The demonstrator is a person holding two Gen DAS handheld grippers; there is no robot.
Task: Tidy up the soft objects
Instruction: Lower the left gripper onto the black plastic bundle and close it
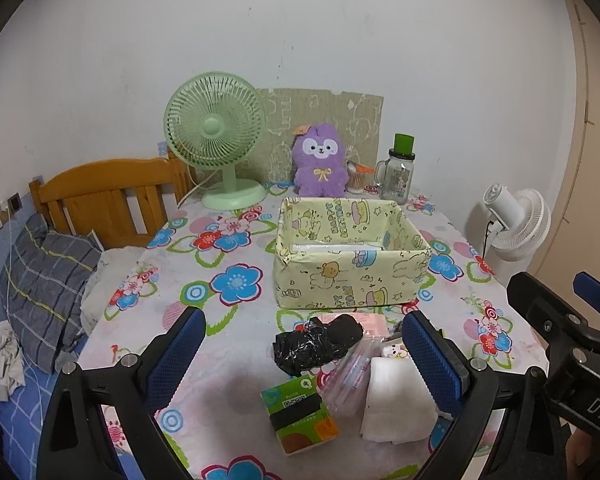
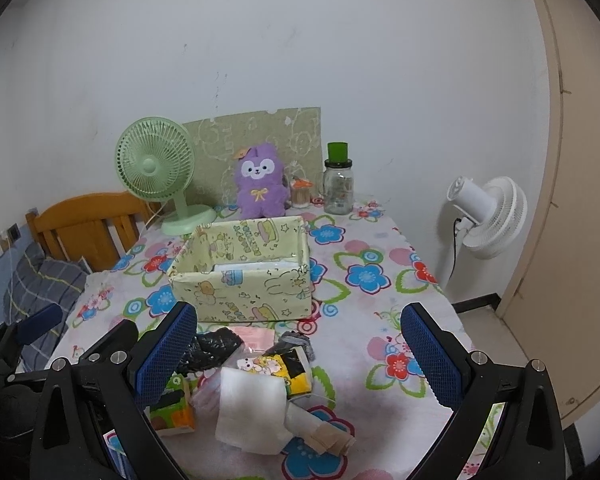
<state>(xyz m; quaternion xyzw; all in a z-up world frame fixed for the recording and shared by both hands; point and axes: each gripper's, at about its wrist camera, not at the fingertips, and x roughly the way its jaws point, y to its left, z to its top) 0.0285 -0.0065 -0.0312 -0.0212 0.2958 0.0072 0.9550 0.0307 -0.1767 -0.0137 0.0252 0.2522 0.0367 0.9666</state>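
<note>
Jaws on both the left gripper (image 1: 302,354) and right gripper (image 2: 300,350) stand wide apart, gripping nothing, hovering over a heap of soft packets on the flower-printed counter (image 1: 228,248). This looks like the start: nothing grasped yet. The pale-yellow cartoon-print fabric box (image 1: 350,256) sits at 12 o'clock beyond the heap, mouth up. The crumpled black plastic bundle (image 1: 312,342) lies nearest it, long axis running 8 to 2 o'clock. The next move likely needs one gripper lowered, jaws straddling that axis.
</note>
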